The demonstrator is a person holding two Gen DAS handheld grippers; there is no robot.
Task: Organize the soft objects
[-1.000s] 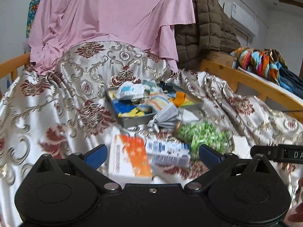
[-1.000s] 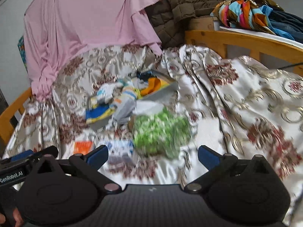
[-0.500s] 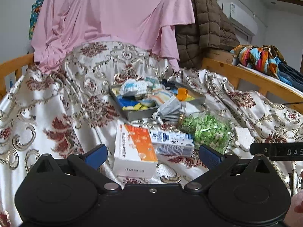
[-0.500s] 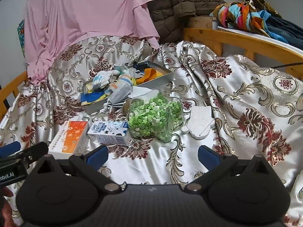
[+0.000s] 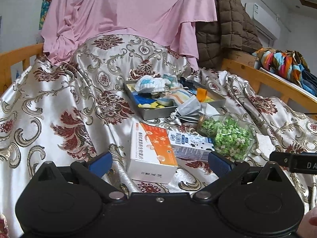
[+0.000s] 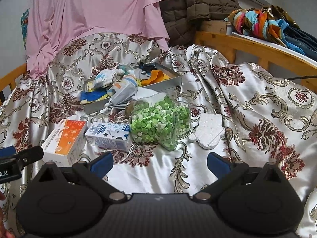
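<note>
Behind the jar of green pieces (image 6: 158, 122) sits the metal tray (image 6: 166, 83) of cloths — both my left gripper (image 5: 159, 162) and right gripper (image 6: 159, 162) gape wide, empty.

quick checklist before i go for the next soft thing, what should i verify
1. Left gripper jaws open and empty: ok.
2. Right gripper jaws open and empty: ok.
3. Tray within view, already holding cloth items: ok.
4. Grey mask hangs over the tray's front edge, not fully in: not ok.
5. White foam piece lies loose on the bedspread beside the jar: not ok.
6. Boxes and jar stand between the grippers and the tray, so a clear path: cannot tell.
</note>
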